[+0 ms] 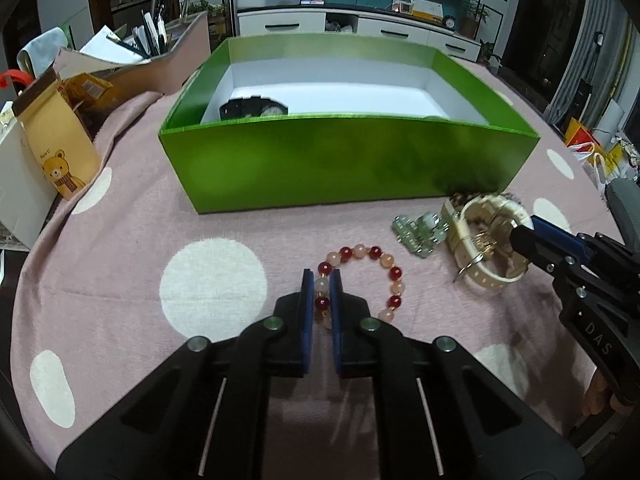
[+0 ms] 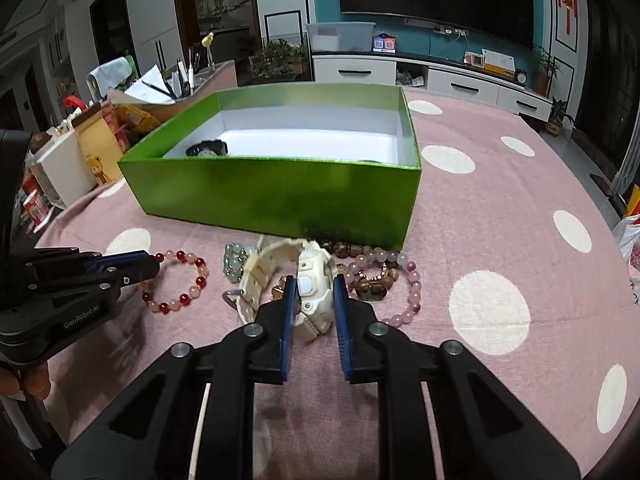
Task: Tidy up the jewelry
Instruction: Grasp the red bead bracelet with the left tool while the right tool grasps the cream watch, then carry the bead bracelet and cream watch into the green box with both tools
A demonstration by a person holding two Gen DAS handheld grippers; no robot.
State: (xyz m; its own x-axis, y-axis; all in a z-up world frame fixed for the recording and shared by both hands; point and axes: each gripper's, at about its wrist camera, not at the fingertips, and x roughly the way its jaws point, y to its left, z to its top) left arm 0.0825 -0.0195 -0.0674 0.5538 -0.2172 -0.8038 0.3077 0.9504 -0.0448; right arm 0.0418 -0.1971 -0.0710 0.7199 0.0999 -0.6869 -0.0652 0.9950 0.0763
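A red and pink bead bracelet (image 1: 384,276) lies on the pink dotted cloth, and my left gripper (image 1: 322,280) is shut on its left side, beads pinched between the blue pads. In the right wrist view the same bracelet (image 2: 192,288) and left gripper (image 2: 154,262) show at the left. My right gripper (image 2: 315,285) is shut on a cream watch (image 2: 312,288), its case between the pads; the left wrist view shows the watch (image 1: 480,224) and that gripper (image 1: 520,232) at the right. Behind stands an open green box (image 1: 344,160) with a black watch (image 1: 256,110) inside.
A green jade bracelet (image 2: 236,260), a brown bead bracelet (image 2: 340,248) and a pale purple bead bracelet (image 2: 412,280) lie around the cream watch by the box's front wall. A bear-print paper bag (image 1: 60,148) and desk clutter stand at the table's left edge.
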